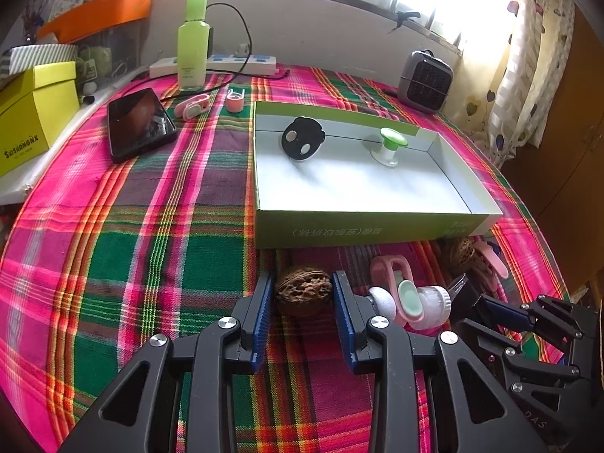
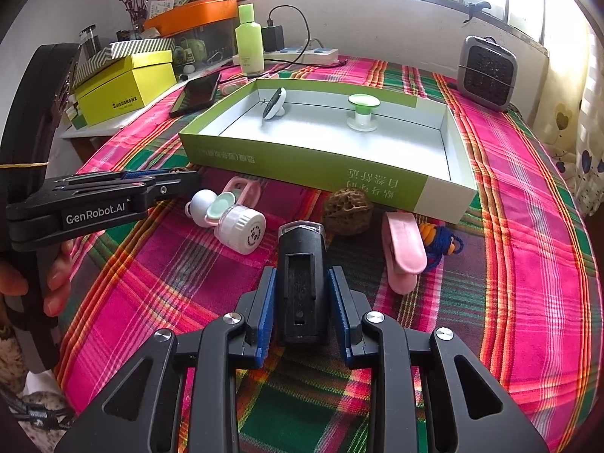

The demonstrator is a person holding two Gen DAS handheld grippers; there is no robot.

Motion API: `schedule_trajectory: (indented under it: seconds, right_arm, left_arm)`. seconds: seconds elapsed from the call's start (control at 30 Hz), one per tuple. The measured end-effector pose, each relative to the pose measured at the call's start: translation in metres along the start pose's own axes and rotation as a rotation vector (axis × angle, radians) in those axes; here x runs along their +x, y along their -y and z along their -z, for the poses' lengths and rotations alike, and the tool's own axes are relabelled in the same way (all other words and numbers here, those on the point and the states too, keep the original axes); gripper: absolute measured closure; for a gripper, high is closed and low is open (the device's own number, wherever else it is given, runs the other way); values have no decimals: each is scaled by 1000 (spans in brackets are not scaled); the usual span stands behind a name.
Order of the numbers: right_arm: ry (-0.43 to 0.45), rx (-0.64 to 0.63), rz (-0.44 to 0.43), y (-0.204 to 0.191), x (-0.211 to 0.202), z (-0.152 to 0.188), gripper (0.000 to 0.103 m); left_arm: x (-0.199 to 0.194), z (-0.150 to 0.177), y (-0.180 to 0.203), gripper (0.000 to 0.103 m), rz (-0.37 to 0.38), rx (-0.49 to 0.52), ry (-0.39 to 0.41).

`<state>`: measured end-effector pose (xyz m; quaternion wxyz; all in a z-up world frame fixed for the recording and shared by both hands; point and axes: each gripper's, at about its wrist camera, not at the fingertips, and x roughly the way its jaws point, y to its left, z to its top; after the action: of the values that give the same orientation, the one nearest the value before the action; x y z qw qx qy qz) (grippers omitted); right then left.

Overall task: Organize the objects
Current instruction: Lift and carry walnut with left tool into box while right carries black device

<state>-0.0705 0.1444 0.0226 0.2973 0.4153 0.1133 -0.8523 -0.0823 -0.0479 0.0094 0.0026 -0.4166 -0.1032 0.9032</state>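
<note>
1. Left gripper (image 1: 304, 294): jaws narrow, walnut (image 1: 304, 290) sits right between the pads, both look to be pressing its sides. Call it gripped, still on the plaid cloth (image 1: 151, 226).
2. Right gripper (image 2: 302, 294): clamped on the black device (image 2: 301, 283), whose long axis runs along the fingers and points at the box.
3. Green tray box (image 1: 362, 226) lies straight ahead of both, near wall just beyond the walnut. Left is nearer.
4. Next move, my read: lift over the near wall, drop inside beside the green-topped spool (image 1: 390, 147).
</note>
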Motion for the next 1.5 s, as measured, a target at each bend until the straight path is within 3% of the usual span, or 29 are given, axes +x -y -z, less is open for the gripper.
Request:
schedule_trajectory:
  seconds: [0.83,1.5]
  right_arm:
    - [13,52,1,3,-13,-7,74]
    - [41,99,23,30,-24,-44,74]
  left_arm:
    - [-12,-4,10,73,0,29,21]
    - [-14,-31,29,73,25,58,45]
